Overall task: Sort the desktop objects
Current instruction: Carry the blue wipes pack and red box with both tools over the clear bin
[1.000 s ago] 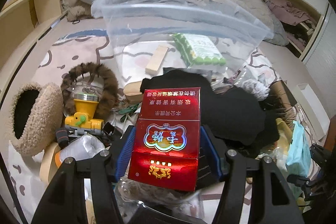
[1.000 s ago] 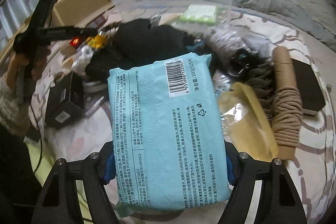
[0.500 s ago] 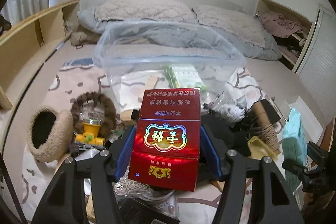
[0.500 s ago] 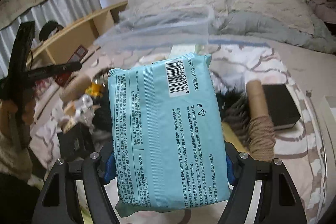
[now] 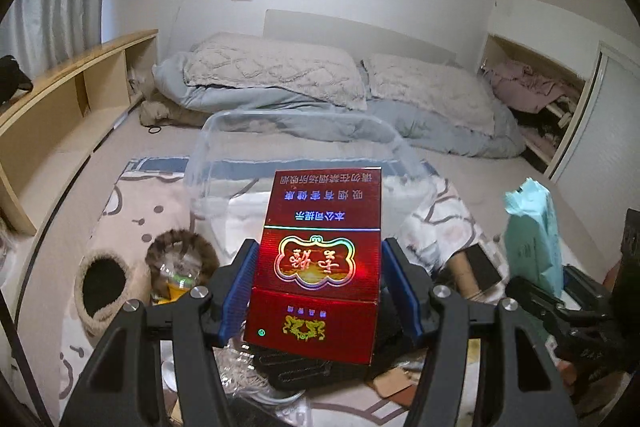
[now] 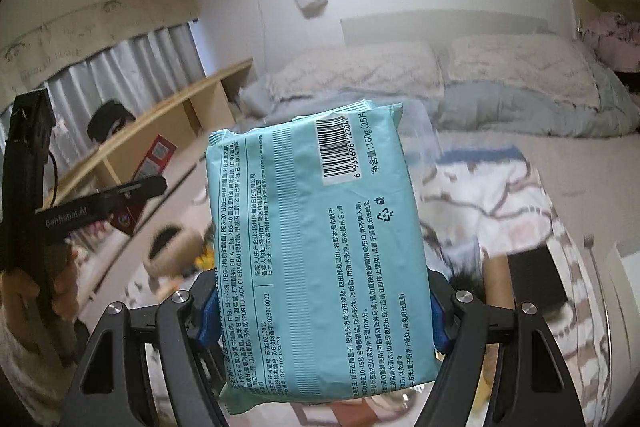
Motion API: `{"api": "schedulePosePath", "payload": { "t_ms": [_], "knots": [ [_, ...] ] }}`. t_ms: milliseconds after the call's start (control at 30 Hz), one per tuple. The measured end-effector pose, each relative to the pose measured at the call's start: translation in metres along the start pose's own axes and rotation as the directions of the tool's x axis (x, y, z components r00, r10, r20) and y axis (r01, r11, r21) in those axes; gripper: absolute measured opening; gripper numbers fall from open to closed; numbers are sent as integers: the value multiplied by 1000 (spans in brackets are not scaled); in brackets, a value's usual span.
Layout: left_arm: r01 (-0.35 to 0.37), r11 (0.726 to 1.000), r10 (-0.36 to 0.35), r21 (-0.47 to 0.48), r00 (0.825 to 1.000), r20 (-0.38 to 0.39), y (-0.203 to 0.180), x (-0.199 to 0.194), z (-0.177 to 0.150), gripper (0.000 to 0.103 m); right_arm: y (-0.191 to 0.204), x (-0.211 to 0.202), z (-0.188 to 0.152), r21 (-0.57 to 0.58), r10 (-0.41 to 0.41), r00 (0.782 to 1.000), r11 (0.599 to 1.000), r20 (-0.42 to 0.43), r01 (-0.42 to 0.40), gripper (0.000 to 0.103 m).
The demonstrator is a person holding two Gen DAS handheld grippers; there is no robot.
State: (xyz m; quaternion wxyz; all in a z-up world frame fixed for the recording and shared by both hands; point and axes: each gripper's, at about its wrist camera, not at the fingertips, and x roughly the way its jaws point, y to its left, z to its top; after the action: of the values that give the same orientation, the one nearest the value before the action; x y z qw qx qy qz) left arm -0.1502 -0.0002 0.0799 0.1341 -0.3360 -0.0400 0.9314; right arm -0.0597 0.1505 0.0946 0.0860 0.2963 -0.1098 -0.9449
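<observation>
My left gripper (image 5: 318,291) is shut on a red cigarette carton (image 5: 320,259), its blue pads pressing both long sides, held high above the clutter. Beyond it stands a clear plastic bin (image 5: 296,151) on the patterned blanket. My right gripper (image 6: 320,311) is shut on a light blue wet-wipes pack (image 6: 320,251) with a barcode on top. In the left wrist view that pack (image 5: 532,239) shows at the right edge. In the right wrist view the left gripper's black body (image 6: 28,187) and the hand holding it show at the left.
A beige fuzzy hat (image 5: 100,283), a brown fur ring (image 5: 182,247) around a yellow toy, and a cardboard tube (image 5: 464,271) lie below. A wooden shelf (image 5: 60,99) runs along the left. Pillows and a grey duvet (image 5: 340,95) lie behind the bin.
Both grippers have risen with their loads and tilted up, so the clutter sank in view and the wall and bed appeared. Both grips are unchanged.
</observation>
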Motion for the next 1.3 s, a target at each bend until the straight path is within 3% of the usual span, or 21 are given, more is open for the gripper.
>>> {"api": "schedulePosePath", "payload": {
  "t_ms": [367,467,633,833,1033,1133,1300],
  "knots": [
    [5,999,-3,-47,998,56,-2,9,86,61,6,19,89,40,-8,996,999,86,4,77],
    [-27,998,31,-51,996,84,-1,24,103,61,1,34,112,52,-20,995,999,96,15,77],
    [-63,996,69,-62,992,105,9,58,112,61,-13,69,136,83,-53,992,996,113,44,77],
    [-79,993,89,-89,989,121,31,110,107,61,-33,122,132,147,-32,994,989,104,17,77],
    [-59,992,66,-108,996,58,41,158,106,61,-52,194,126,225,-35,999,973,-33,42,77],
    [-41,992,46,-117,998,41,40,178,107,61,-54,227,122,206,-81,989,973,-122,105,77],
    [-23,993,23,-118,1000,4,37,202,104,61,-56,254,122,180,-128,973,970,-190,163,77]
  ]
}}
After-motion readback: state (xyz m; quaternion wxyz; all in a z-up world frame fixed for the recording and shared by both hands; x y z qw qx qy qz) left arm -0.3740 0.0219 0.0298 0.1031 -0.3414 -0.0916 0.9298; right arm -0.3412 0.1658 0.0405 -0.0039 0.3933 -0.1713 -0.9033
